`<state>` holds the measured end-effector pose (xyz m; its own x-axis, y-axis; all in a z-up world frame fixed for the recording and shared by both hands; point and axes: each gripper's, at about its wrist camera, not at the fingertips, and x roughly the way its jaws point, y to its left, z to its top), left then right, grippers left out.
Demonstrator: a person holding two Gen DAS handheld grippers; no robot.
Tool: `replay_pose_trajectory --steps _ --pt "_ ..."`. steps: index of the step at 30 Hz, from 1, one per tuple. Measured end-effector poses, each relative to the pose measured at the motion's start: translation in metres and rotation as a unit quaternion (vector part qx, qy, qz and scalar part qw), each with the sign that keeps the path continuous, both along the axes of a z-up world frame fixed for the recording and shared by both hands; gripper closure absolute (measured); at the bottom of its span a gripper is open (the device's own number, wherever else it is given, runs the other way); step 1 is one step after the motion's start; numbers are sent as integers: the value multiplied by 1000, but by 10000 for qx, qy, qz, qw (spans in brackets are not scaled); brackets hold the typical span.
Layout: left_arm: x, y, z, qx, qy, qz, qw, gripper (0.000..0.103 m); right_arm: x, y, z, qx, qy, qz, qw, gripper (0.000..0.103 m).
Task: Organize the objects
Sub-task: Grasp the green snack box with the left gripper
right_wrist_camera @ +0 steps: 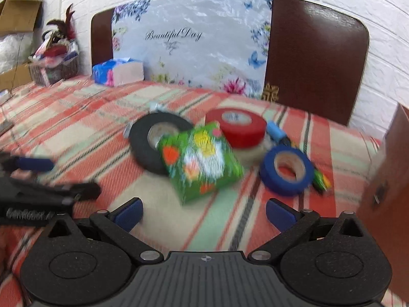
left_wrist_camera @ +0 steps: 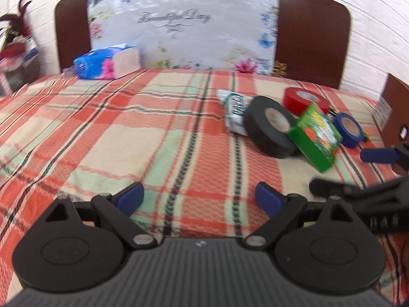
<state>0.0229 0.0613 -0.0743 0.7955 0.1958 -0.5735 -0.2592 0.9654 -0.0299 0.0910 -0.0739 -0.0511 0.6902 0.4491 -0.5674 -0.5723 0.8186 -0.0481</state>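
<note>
1. Both claws spread wide, holding nothing: left claw [left_wrist_camera: 199, 200], right claw [right_wrist_camera: 204, 213]
2. Small green printed cardboard box [right_wrist_camera: 200, 160] leans on black tape roll [right_wrist_camera: 153, 145], on the plaid bedspread [left_wrist_camera: 115, 133] just ahead of right claw
3. Box looks light and stiff, probably crushable; grip across its narrow sides
4. Red tape roll [right_wrist_camera: 239, 125] and blue tape roll [right_wrist_camera: 287, 170] close by; bedding soft, rolls may tip

The left gripper [left_wrist_camera: 199, 199] is level and low, its two blue-padded fingers [left_wrist_camera: 131, 198] spread wide apart with nothing between them. The right gripper [right_wrist_camera: 203, 213] is posed likewise, fingers [right_wrist_camera: 280, 213] wide apart and empty. The two are side by side and close: each shows at the edge of the other's view, the right gripper slightly ahead, its blue tips parted.
</note>
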Motion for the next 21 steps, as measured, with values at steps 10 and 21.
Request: replay_pose_trajectory --steps 10,21 --pt "1 2 0 8 8 -40 10000 4 24 24 -3 -343 -187 370 9985 35" --pt "2 -5 -1 189 93 -159 9997 2 -52 -40 -2 -405 5 -94 9991 35"
